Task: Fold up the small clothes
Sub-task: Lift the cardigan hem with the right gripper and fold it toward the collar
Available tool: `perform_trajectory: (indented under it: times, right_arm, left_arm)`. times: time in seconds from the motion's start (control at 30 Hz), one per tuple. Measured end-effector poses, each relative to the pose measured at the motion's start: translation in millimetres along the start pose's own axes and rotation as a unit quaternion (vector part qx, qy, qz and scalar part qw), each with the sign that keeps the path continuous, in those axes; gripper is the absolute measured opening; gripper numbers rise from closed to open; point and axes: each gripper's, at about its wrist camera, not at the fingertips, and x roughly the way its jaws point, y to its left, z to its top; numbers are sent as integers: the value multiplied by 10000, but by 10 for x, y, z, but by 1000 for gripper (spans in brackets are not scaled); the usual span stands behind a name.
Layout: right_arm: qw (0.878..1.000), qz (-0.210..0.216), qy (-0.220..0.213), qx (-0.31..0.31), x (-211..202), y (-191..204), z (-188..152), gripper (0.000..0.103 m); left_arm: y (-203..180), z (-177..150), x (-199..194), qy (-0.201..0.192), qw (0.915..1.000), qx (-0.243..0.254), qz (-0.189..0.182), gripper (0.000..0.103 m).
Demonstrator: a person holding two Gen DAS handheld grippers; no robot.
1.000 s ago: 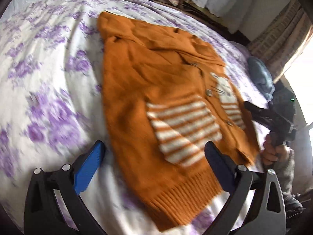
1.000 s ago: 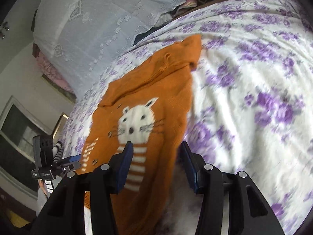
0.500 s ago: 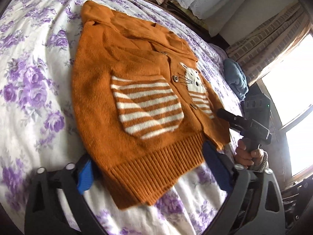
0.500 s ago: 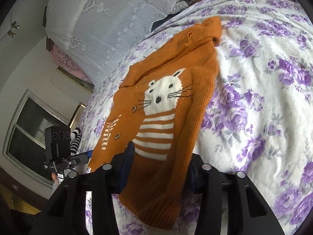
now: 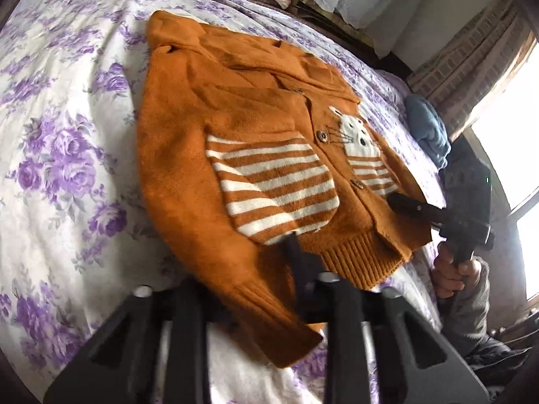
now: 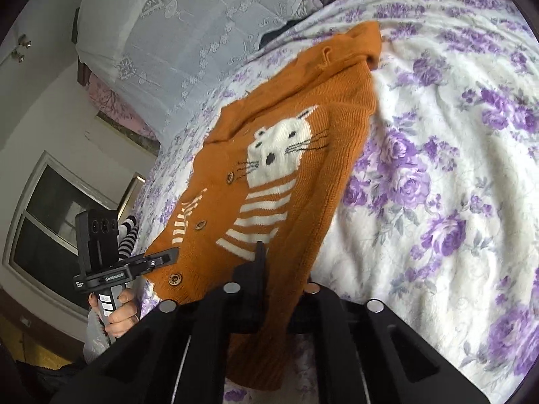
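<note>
Orange cardigan lies face up, buttoned, on the flowered bed, no fold made yet; left tool and right tool each pinch a hem corner, so every fold appears still to come

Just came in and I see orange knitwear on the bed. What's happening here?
A person is folding a small orange cardigan with a cat design, lying buttoned on the floral bedspread. The left claw is shut on the hem's left corner, and the right claw is shut on the right corner. Both corners are lifted slightly; no fold is made yet.
</note>
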Motion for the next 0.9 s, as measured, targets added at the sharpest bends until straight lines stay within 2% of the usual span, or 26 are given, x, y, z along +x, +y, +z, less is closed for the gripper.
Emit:
perform_trajectory:
  times: [0.1, 0.2, 0.27, 0.37, 0.47, 0.53, 0.63, 0.9]
  right_arm:
    - [9998, 31, -188, -101, -77, 52, -34, 6]
    - [9989, 250, -382, -136, -188, 89, -83, 5]
    - [9991, 229, -332, -116, -186, 84, -121, 5]
    - [9998, 147, -116, 103, -97, 3, -125, 5]
    - [9997, 206, 76, 100, -56, 7, -134, 6]
    - [9999, 138, 73, 61, -60, 29, -150, 6]
    - [9998, 139, -157, 33, -153, 58, -127, 6]
    - [9988, 289, -378, -67, -251, 210, 192, 5]
  left_arm:
    - [27, 0, -97, -180, 9998, -55, -47, 6]
    - [-13, -27, -226, -425, 9991, 36, -25, 6]
    - [8, -50, -286, -501, 9987, -4, -81, 6]
    - [124, -44, -220, -244, 9992, -262, -197, 6]
    - [130, -30, -126, -43, 9994, -285, -189, 6]
    - [102, -20, -140, -59, 9996, -212, -158, 6]
    - [66, 21, -211, -168, 9996, -136, -205, 5]
    - [-83, 339, -337, -364, 9992, 180, -21, 5]
